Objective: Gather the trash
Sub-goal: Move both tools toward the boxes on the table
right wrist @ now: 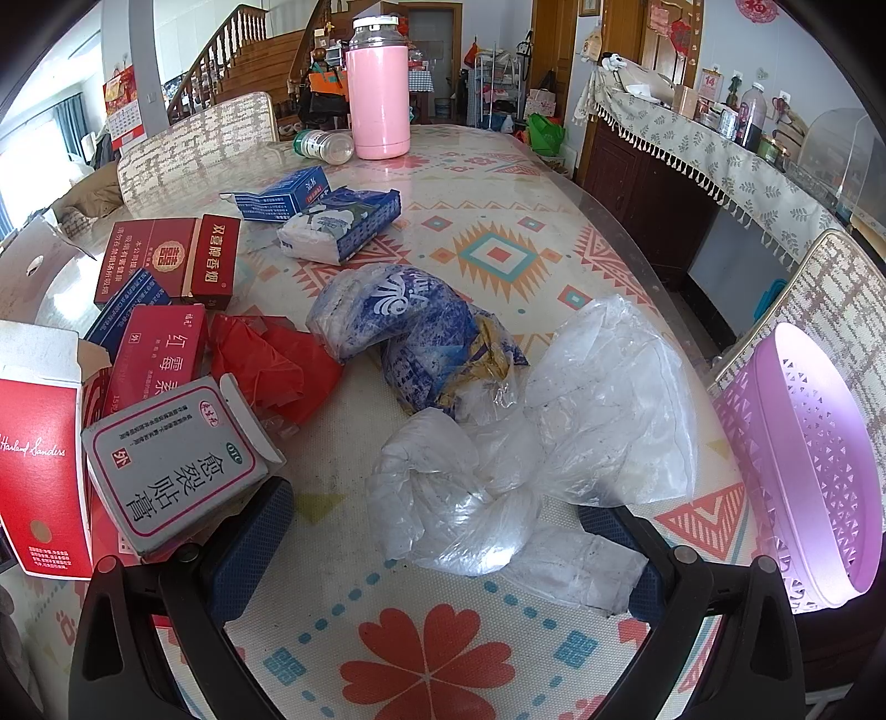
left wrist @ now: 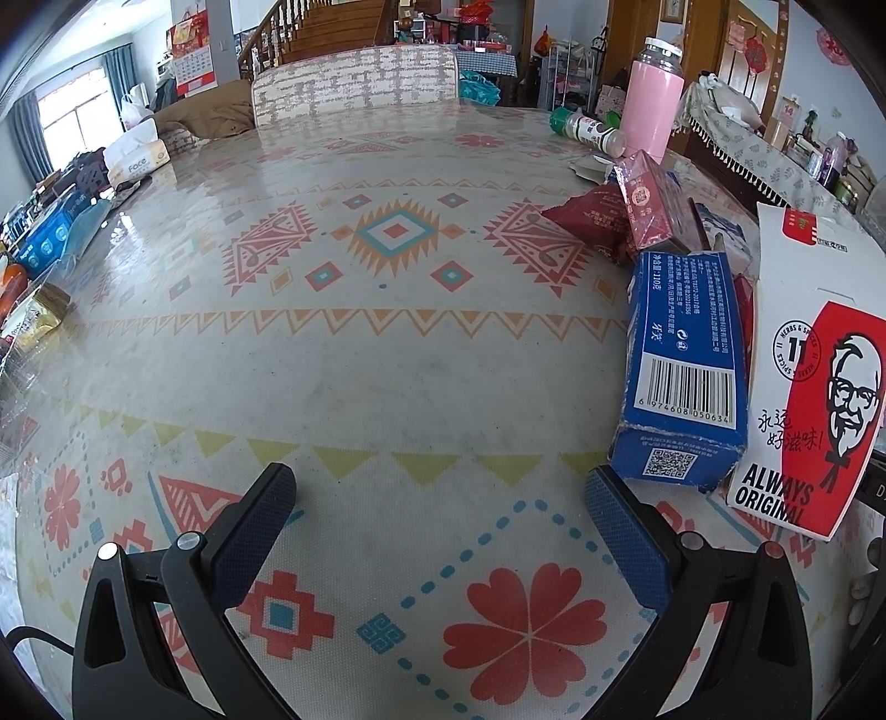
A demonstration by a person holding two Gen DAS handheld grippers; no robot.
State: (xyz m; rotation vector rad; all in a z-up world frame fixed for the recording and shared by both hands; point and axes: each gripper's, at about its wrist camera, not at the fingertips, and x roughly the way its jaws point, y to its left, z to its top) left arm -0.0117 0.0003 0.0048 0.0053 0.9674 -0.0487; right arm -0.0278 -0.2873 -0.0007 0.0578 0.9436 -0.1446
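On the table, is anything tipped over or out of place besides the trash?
Yes. A small green-capped bottle lies on its side beside the upright pink flask at the far end of the table. The purple basket leans tilted at the table's right edge.

Both views look forward along a claw's two fingers, low over the patterned surface [left wrist: 387, 354] and angled slightly down toward it. The left wrist view faces mostly bare cloth toward a far chair [left wrist: 357, 83], with the litter crowded at its right edge. The right wrist view sits close over the litter itself, a clear plastic bag [right wrist: 526, 459] just ahead, a purple basket [right wrist: 808, 471] at the right edge. Both share the pink flask [left wrist: 650, 105] [right wrist: 379, 99], the red-and-white carton [left wrist: 803, 387] [right wrist: 41, 471] and the staircase [left wrist: 326, 27] [right wrist: 238, 61].
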